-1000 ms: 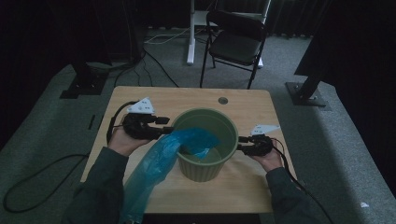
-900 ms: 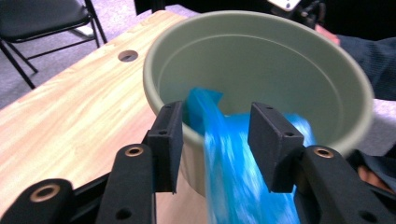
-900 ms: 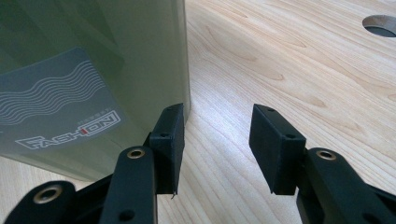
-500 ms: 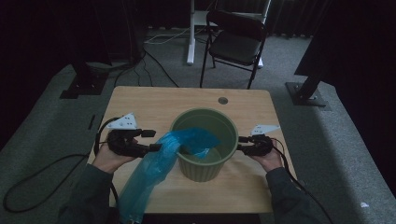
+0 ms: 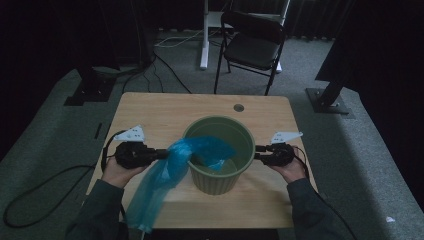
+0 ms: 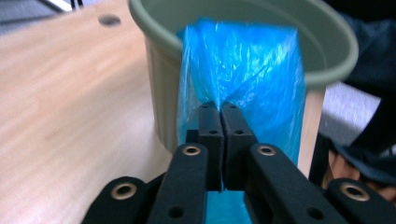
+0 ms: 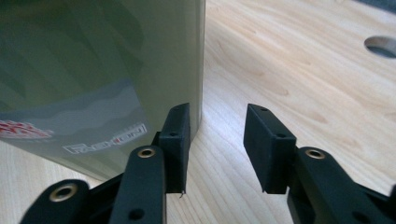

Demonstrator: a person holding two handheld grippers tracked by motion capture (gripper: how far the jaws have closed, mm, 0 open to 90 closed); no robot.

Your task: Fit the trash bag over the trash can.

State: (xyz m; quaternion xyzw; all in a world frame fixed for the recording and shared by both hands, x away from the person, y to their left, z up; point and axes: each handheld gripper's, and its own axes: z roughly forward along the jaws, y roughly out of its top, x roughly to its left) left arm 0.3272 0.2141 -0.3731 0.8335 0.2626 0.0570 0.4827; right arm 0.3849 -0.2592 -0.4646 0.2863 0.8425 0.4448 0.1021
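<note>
In the high view a green bin (image 5: 220,152) stands near the middle of a wooden table (image 5: 160,112), and a blue plastic bag (image 5: 167,172) hangs over its left rim, one end inside the bin, the rest trailing down past the table's near edge; the left gripper (image 5: 161,154) lies level just left of the bin with its tips at the bag, the right gripper (image 5: 257,154) sits level against the bin's right side, and a black folding chair (image 5: 252,47) stands on the floor beyond the table. In the left gripper view the two black jaws have just been closing and now stand pressed together, pinching a fold of the blue film that drapes down the bin's wall; the bin's rim curves above, and the table's round hole (image 6: 109,20) shows far left. In the right gripper view the jaws have just been closing a little yet stand apart with only bare tabletop between them; the left one lies just beside the bin's wall, whether touching I cannot tell, and a printed label (image 7: 105,138) shows low on that wall.
</note>
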